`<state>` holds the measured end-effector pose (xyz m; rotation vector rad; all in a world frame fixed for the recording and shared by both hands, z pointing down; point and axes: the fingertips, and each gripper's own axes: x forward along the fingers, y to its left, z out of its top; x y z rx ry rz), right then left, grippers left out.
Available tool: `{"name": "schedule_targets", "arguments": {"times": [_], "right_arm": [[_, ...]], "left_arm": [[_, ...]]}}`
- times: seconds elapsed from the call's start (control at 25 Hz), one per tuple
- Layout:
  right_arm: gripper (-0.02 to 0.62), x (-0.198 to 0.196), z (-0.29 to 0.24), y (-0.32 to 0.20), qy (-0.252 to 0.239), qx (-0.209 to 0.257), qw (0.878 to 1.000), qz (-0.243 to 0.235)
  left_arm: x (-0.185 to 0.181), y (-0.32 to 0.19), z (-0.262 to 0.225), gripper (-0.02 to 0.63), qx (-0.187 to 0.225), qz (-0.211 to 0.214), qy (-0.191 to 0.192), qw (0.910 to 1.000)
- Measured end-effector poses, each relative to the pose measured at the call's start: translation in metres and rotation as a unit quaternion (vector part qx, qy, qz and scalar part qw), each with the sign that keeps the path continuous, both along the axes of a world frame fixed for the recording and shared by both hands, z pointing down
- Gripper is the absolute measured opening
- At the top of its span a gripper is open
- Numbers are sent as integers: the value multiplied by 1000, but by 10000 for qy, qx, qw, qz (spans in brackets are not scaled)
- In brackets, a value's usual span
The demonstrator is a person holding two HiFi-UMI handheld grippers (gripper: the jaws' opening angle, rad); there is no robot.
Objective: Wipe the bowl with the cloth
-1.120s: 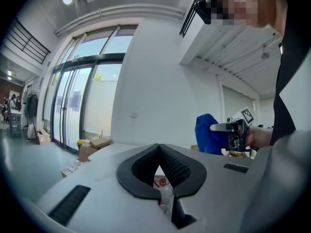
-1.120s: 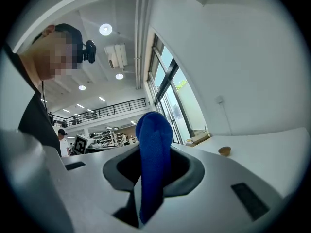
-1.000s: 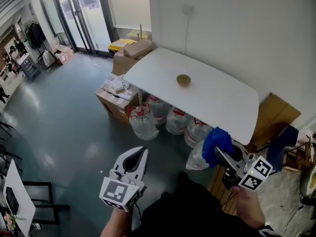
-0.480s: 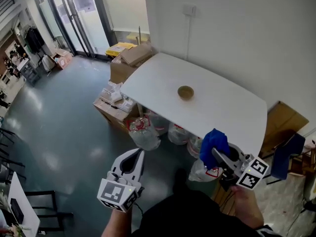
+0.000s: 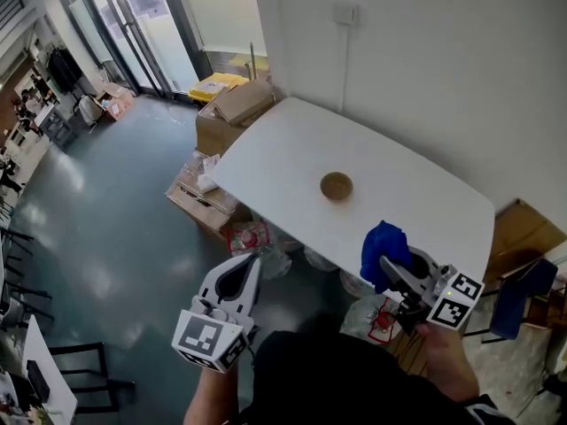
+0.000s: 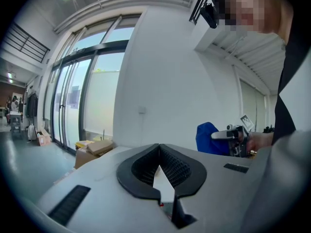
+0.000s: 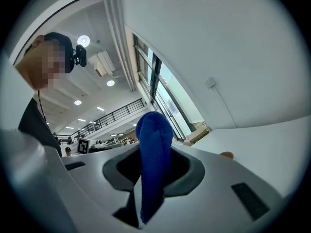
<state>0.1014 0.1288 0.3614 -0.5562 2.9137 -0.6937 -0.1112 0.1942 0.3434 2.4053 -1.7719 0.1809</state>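
**A:** What is around the table (image 5: pixel 283 144)?

**B:** Cardboard boxes (image 5: pixel 232 104) are stacked against its far left corner, with more on the floor by the left edge. Plastic bags (image 5: pixel 251 237) are tucked under the near edge. A switch plate (image 5: pixel 346 13) is on the wall behind, and glass doors (image 5: pixel 133 16) stand off to the left.

**A:** And the bowl (image 5: pixel 336 186)?

**B:** It is small and tan and sits about mid-surface, well away from every corner and well apart from both tools.

**A:** What are the fingers doing?

**B:** The right gripper (image 5: pixel 390 268) is clamped on the blue cloth (image 5: pixel 384 251). The cloth bunches up past the jaw tips. In the head view it overlaps the table's near edge, toward the right corner. The left gripper (image 5: pixel 248 268) has its jaws closed together with nothing between them. It hangs over the floor, short of the near edge.

**A:** Is anything hard to read?

**B:** The bags are mostly hidden by the tabletop. From the right gripper view only a sliver of the bowl peeks over the tool's body. The cloth covers the right pads. I cannot tell how high the cloth hangs above the table.
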Motion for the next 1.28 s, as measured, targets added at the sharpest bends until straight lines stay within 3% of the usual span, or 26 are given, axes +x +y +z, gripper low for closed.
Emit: {"name": "schedule_targets", "arguments": {"times": [0.2,0.52,0.76,0.96,1.28], "right_arm": [[89,-10,7,-31,-46,-125,9999,-60],[89,-31,21,-89,56,-297,9995,98],[89,-42,22,-147,120,-405,9974,585],[89,-66,29,-198,206,-542,9936,967],[89,-105,56,-249,399,-775,9876,1308]], "left_arm": [[-13,-29,16,11,-228,-89,146,9996],[-36,-101,33,11,-338,152,331,9988],[-49,-178,39,11,-421,705,403,9958],[-82,-239,38,11,-415,1107,283,9926],[-100,-306,75,12,-889,1747,218,9804]]}}
